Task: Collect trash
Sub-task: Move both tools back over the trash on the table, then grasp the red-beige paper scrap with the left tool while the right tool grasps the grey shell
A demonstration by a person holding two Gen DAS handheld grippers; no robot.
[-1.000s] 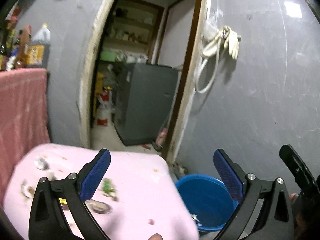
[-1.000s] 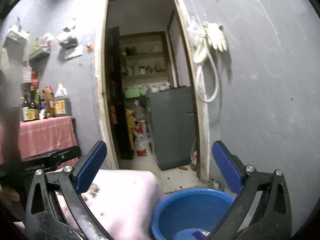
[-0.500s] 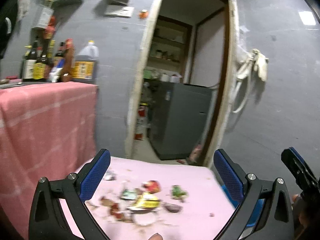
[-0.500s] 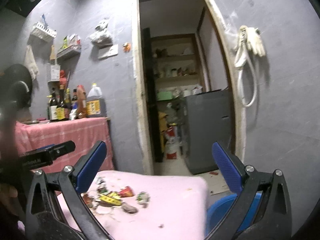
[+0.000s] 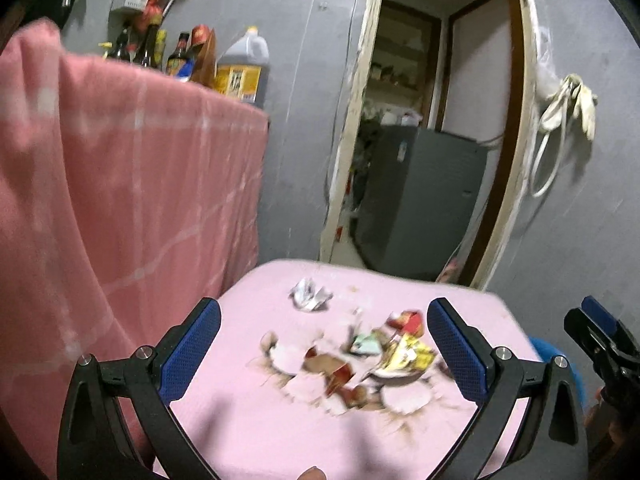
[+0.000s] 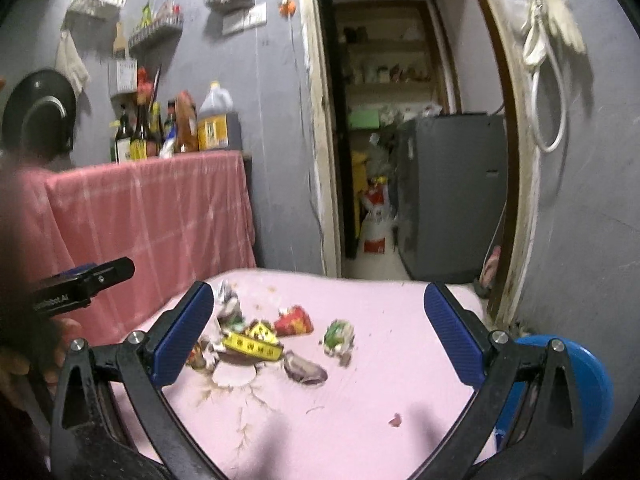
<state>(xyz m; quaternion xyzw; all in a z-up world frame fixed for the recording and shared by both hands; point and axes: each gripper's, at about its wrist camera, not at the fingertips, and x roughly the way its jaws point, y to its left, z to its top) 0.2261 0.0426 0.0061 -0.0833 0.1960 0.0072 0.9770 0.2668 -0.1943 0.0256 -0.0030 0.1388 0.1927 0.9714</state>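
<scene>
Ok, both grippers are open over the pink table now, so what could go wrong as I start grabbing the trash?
Three risks stand out. The wrappers lie packed together, so the right gripper may pinch several or knock neighbours away. The blue bucket sits low past the table's right edge, so a loose piece could drop short onto the floor. The left gripper hovers over the same pile, so the two could collide.

Both views have swung left since a second ago. The blue tub (image 6: 592,376), then centred below the right tongs (image 6: 320,340), now sits at frame edge. The pink counter (image 5: 280,432) fills the foreground; the wrapper pile (image 5: 360,360) now lies between the left tongs (image 5: 324,348). The red cloth (image 5: 120,184) looms larger.
</scene>
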